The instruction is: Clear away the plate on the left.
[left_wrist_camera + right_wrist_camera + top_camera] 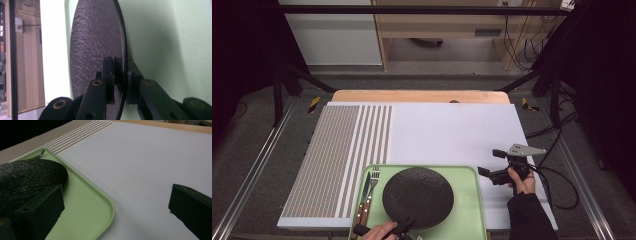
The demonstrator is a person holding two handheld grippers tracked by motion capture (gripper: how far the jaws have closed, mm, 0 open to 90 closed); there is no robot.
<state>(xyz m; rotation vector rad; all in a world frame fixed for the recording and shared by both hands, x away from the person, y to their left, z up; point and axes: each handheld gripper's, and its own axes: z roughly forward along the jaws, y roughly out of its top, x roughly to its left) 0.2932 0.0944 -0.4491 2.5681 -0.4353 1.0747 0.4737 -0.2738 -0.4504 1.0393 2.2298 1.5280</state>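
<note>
Black plate (418,197), round and rough-textured, lies on the green tray (469,200) at the lower middle of the high view, and the tray sits on the white bench (452,132). At the bottom edge of that view the left gripper (404,227) meets the plate's near rim, a hand around its body. In the left gripper view the plate (97,47) stands edge-on up the middle of the frame, its rim between the two black jaws, whose pads sit on either face of it; the grip looks light, and I cannot tell how firmly they press. A knife (364,197) and fork (373,192) with wooden handles lie side by side on the tray's left part, just left of the plate. A striped mat (337,150) covers the left part of the bench. The right gripper (488,173) is held by a hand over the bare bench at the right of the high view, just right of the tray, its jaws wide apart with nothing between them. In the right gripper view the tray's rounded corner (110,207) and part of the plate (27,177) lie at the left.
</note>
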